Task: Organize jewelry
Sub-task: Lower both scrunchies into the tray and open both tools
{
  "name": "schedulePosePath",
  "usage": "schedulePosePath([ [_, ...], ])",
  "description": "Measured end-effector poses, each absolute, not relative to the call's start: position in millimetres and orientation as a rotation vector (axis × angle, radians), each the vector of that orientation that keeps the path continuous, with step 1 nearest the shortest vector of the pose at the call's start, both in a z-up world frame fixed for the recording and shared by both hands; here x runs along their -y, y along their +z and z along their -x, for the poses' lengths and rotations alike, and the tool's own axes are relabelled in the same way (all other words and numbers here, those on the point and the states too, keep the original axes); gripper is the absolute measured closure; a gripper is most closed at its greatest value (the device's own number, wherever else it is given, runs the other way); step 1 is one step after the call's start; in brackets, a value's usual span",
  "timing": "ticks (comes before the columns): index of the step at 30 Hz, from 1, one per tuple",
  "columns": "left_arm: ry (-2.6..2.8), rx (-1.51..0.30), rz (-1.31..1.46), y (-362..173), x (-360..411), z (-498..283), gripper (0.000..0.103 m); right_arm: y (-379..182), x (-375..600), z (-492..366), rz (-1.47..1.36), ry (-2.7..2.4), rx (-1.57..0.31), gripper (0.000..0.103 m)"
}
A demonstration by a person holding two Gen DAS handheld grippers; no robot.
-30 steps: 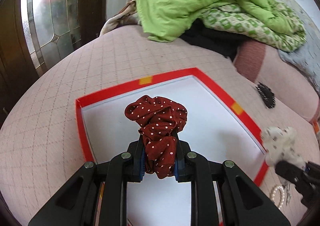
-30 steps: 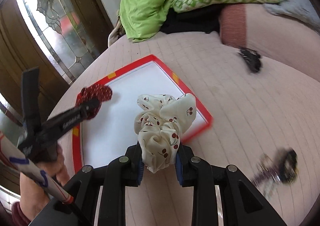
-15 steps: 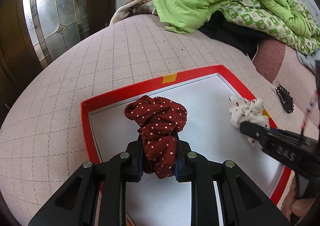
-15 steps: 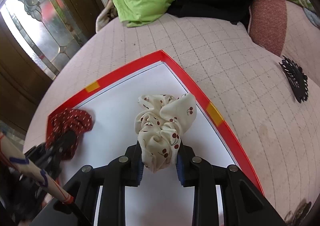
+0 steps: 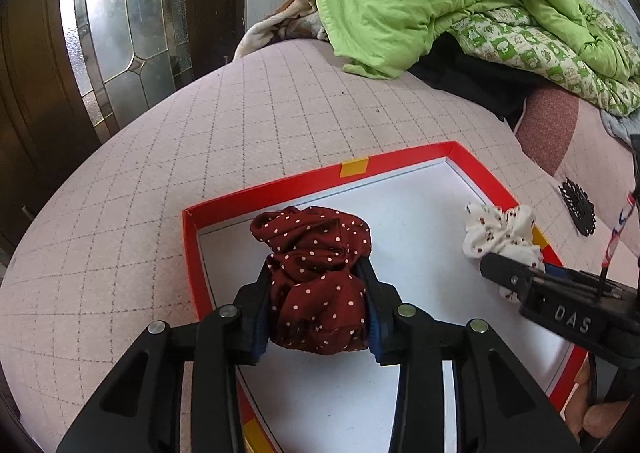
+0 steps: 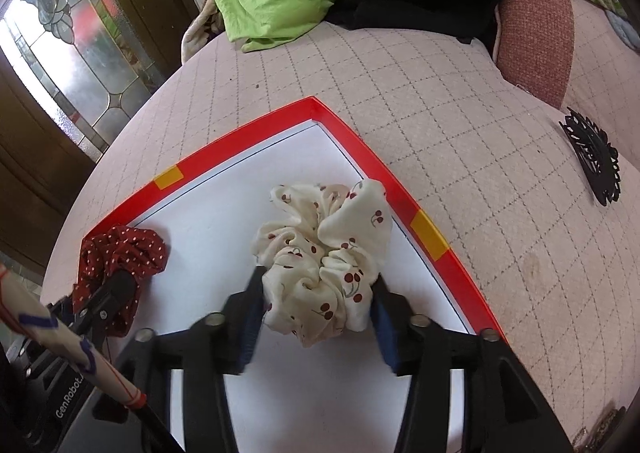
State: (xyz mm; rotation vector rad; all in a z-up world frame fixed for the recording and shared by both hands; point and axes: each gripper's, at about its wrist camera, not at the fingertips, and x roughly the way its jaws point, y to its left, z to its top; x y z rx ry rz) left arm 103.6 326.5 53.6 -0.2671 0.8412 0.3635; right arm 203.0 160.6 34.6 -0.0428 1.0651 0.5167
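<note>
Both tongs are spreading: the left gripper (image 5: 316, 295) is still lightly pinching the red scrunchie (image 5: 316, 273), the right gripper (image 6: 316, 317) is freeing the white scrunchie (image 6: 324, 253) beneath into the tray (image 6: 248, 125).

So the tray (image 5: 276, 185) sits flat on the bed (image 5: 248, 121), and both scrunchies are inside it: the dotted scrunchie (image 5: 316, 273) near the tray's left wall between the fingers of the left tool (image 5: 318, 293), the cherry scrunchie (image 6: 324, 265) over by the right wall between the fingers of the right tool (image 6: 318, 313). Out on the bed to the right of the tray, well apart from it, lies a hair claw (image 6: 592, 157). Behind all that there's a heap of bedding (image 5: 440, 1) at the far end of the bed, with a glass door (image 5: 120, 13) off to the left beyond the bed's edge.
</note>
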Motion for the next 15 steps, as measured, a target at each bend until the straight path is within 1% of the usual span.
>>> schedulePosePath([
  [5,0.384,-0.816,0.249,59,-327,-101,0.061,41,-159,-198,0.038,0.531,-1.057,0.048],
  [7,0.4,-0.801,0.246,63,-329,-99,0.057,45,-158,-195,0.036,0.536,-1.048,0.045],
  [11,0.415,-0.776,0.242,71,-333,-95,0.056,53,-155,-189,0.03,0.544,-1.031,0.043],
  [13,0.424,-0.759,0.232,76,-332,-92,0.052,58,-153,-183,0.025,0.555,-1.021,0.043],
  [15,0.434,-0.74,0.224,81,-333,-90,0.051,62,-151,-179,0.021,0.56,-1.014,0.043],
])
